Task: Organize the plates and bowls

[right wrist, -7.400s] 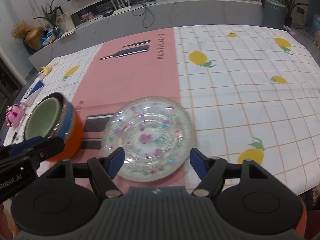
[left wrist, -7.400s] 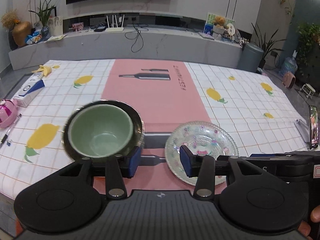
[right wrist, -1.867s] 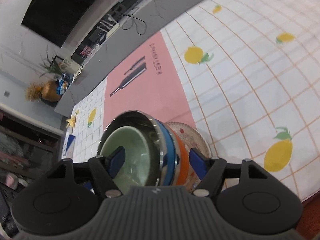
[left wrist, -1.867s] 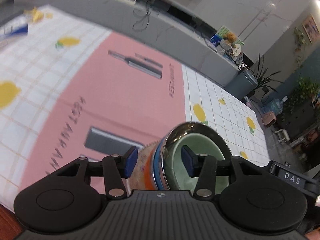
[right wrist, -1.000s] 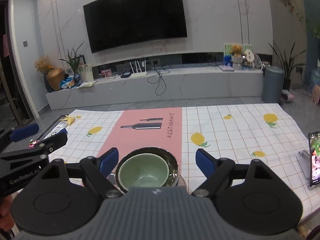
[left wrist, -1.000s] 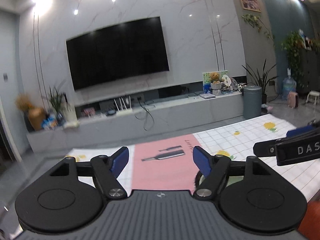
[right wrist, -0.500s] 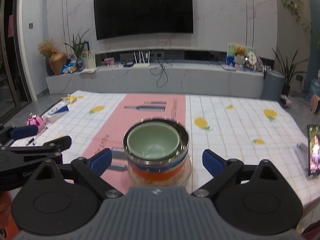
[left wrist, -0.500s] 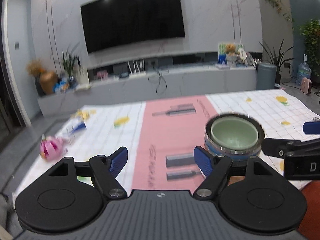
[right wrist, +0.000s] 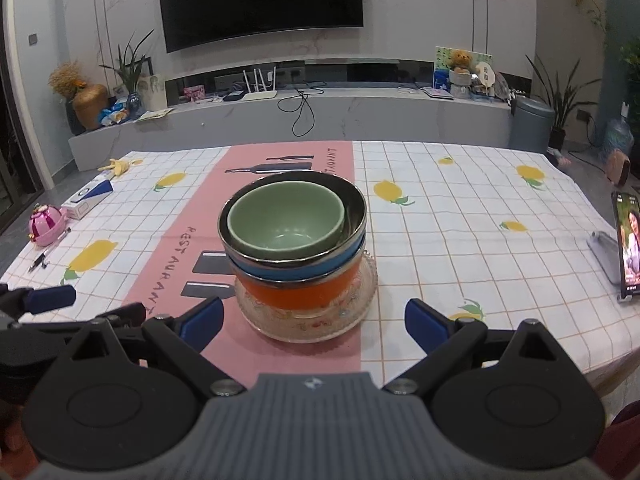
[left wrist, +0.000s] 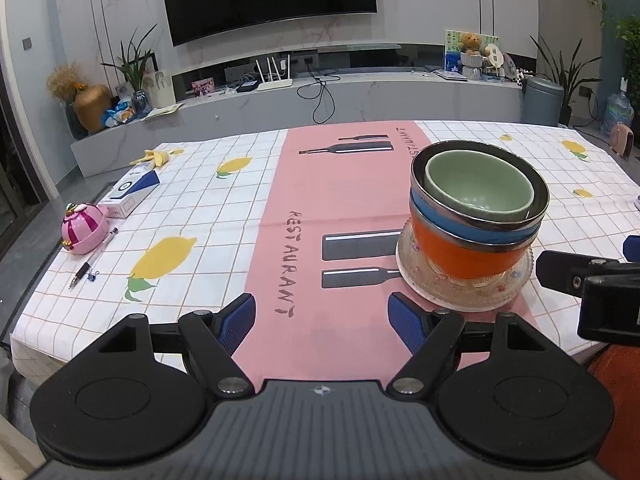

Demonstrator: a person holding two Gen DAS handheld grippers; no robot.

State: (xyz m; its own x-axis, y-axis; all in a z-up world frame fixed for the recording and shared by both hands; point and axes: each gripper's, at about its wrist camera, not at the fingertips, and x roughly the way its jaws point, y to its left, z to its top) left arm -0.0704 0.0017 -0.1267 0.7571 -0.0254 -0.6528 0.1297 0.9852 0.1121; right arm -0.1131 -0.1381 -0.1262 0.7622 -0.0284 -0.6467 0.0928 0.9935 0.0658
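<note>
Stack: a pale green ceramic bowl [right wrist: 286,220] sits inside a steel-rimmed blue bowl [right wrist: 316,266], which sits in an orange bowl [right wrist: 298,294]; the green bowl leans toward one side of the steel rim.
Base: the orange bowl rests on a clear patterned glass plate [right wrist: 362,300], which lies on the pink centre strip of the lemon-print checked tablecloth [right wrist: 460,248], near the table's front edge.
Right gripper [right wrist: 314,322]: jaws spread wide, having just been opening; the blue pads stand either side of the plate's near rim, apart from it, gripping nothing.
Left gripper [left wrist: 322,318]: jaws wide, nothing between them but pink cloth; the stack stands just ahead and to its right.
Left margin of table: a pink dome-shaped toy [left wrist: 84,228], a black pen [left wrist: 90,260] and a white and blue carton [left wrist: 130,192], well apart from the stack.
Right margin of table: a lit phone propped upright [right wrist: 628,248].
Contact: neither gripper touches the dishes.
</note>
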